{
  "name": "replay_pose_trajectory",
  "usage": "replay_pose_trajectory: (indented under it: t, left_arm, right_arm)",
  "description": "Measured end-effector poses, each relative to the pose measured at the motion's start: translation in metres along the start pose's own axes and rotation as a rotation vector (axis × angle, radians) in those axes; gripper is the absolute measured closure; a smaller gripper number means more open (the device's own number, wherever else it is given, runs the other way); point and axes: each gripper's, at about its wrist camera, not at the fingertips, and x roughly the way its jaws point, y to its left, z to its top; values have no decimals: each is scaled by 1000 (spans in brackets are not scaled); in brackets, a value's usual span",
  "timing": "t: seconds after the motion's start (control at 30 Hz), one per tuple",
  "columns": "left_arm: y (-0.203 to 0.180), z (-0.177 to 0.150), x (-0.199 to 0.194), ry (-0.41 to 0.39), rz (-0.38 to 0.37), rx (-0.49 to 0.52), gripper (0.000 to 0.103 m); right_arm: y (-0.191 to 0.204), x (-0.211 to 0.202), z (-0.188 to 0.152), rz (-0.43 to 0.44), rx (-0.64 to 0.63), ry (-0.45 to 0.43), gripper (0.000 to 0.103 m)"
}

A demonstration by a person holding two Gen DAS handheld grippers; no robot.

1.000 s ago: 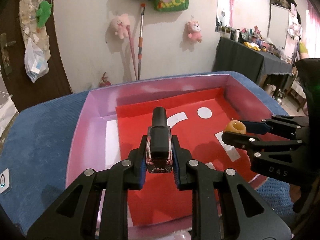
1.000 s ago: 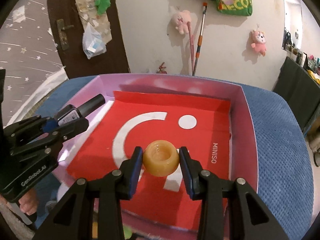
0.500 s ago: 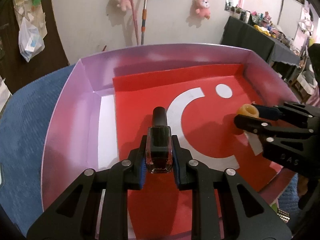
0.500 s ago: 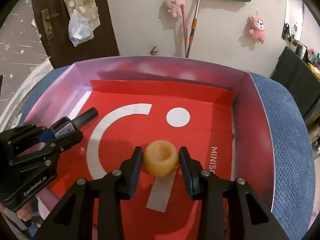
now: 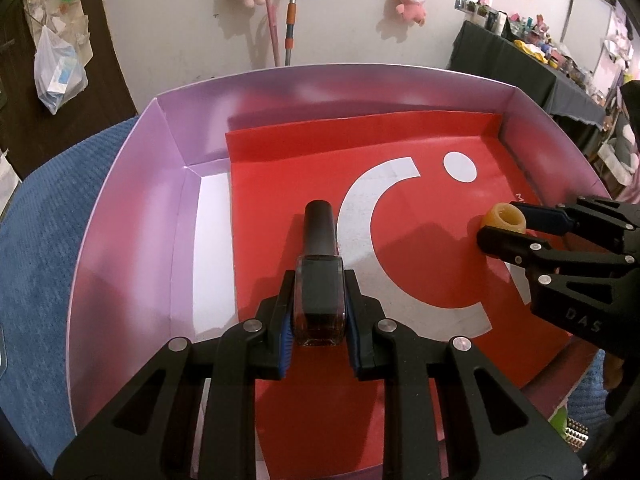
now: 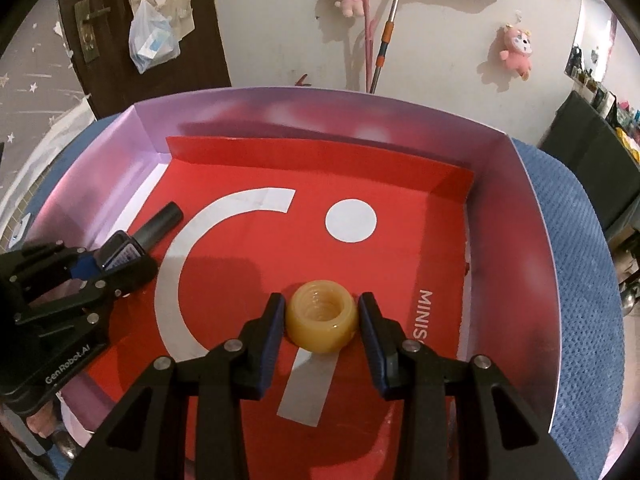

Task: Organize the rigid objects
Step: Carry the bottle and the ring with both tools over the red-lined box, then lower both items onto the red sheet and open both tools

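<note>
Both things are being put down in the box (image 5: pixel 120 220): the left hand-held gripper (image 5: pixel 319 312) squeezes a nail polish bottle (image 5: pixel 320 280), the right hand-held gripper (image 6: pixel 322 320) hugs a yellow cap (image 6: pixel 322 322) low over the red floor, so next both should let go.

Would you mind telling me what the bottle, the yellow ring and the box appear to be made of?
Bottle: likely clear glass, glossy, dark liquid showing through; matte black cap, probably plastic.
Ring: translucent amber, seemingly plastic or resin, smooth, threaded inside.
Box: thin card, folded corners, satin lilac walls, with a red printed sheet on its floor.
</note>
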Motion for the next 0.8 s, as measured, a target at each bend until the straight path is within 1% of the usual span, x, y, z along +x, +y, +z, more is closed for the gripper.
replay_pose_trajectory:
  t: [0.1, 0.33, 0.63, 0.73, 0.8]
  left_arm:
    - [0, 0, 0, -1, 1, 2, 83]
    - [-2, 0, -1, -1, 10, 6, 83]
    - [-4, 2, -2, 0, 13, 7, 83]
    - [-5, 2, -6, -12, 22, 17, 83]
    - [-7, 1, -10, -24, 28, 25, 83]
  right_arm:
    - [2, 1, 0, -9, -6, 0, 63]
    - [-2, 0, 1, 14, 20, -1, 63]
    - [-3, -1, 2, 23, 34, -6, 62]
    - [-2, -2, 1, 25, 35, -9, 54]
    - [-1, -4, 0, 21, 32, -12, 53]
